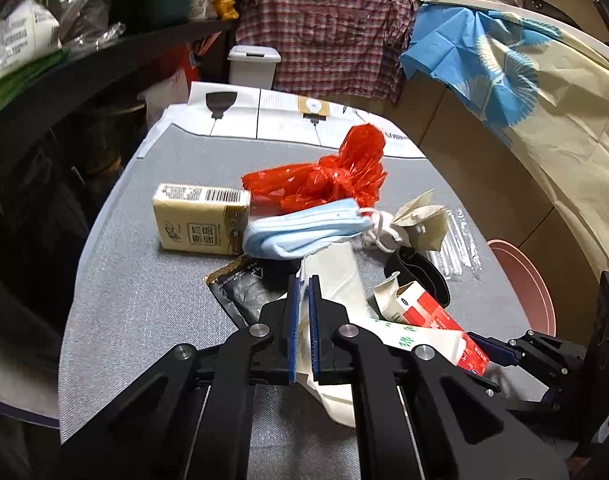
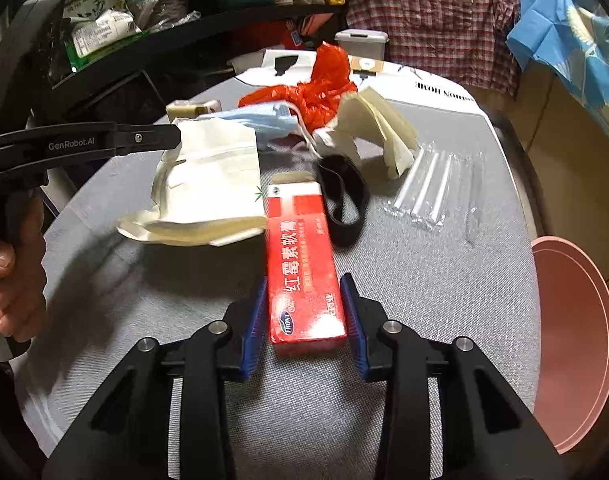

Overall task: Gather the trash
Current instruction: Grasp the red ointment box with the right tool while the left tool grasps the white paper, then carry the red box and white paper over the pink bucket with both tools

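My left gripper point(image 1: 303, 280) is shut on a white paper pouch point(image 1: 336, 276) and holds it above the grey table; the pouch also shows in the right wrist view point(image 2: 212, 184). My right gripper point(image 2: 304, 284) has its jaws around a red ointment box point(image 2: 302, 264), pads close to its sides; the box lies on the table and shows in the left wrist view point(image 1: 436, 316). A blue face mask point(image 1: 304, 232), a red plastic bag point(image 1: 328, 176), crumpled paper point(image 1: 420, 220), a black band point(image 2: 344, 196) and clear straw wrappers point(image 2: 432, 188) lie beyond.
A yellow tissue pack point(image 1: 200, 220) lies left of the mask. A black foil wrapper point(image 1: 240, 292) lies under the pouch. A pink bin point(image 2: 572, 344) stands off the table's right edge. A small white bin point(image 1: 252, 66) and hanging clothes are behind the table.
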`<state>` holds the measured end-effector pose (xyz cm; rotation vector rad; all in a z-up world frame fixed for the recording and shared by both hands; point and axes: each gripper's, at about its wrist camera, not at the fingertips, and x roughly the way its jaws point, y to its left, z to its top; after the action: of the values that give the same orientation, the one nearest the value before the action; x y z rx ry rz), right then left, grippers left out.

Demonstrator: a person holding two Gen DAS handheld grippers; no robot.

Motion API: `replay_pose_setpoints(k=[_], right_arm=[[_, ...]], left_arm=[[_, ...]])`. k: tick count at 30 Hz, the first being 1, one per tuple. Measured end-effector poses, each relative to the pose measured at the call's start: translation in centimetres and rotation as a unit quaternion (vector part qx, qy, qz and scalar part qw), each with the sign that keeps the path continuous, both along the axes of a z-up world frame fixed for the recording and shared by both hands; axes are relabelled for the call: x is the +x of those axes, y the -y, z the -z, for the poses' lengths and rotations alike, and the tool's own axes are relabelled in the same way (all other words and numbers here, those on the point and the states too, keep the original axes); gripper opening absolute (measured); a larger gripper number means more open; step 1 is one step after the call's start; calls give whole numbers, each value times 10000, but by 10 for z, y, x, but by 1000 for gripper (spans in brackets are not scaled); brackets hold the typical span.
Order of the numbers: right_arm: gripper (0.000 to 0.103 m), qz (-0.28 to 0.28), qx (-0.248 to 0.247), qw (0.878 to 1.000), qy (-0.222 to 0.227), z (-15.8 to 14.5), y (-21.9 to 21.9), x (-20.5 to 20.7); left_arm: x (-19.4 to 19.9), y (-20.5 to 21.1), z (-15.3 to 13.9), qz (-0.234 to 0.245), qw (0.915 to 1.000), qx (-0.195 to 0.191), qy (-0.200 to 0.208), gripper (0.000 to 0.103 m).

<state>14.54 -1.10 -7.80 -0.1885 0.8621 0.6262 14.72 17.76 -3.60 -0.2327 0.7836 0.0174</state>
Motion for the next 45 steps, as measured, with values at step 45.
replay_pose_setpoints(k=[45], right_arm=[[34, 851, 492, 9874, 1241, -153, 137, -29]], left_arm=[[-49, 63, -96, 195, 9948, 363, 930, 1]])
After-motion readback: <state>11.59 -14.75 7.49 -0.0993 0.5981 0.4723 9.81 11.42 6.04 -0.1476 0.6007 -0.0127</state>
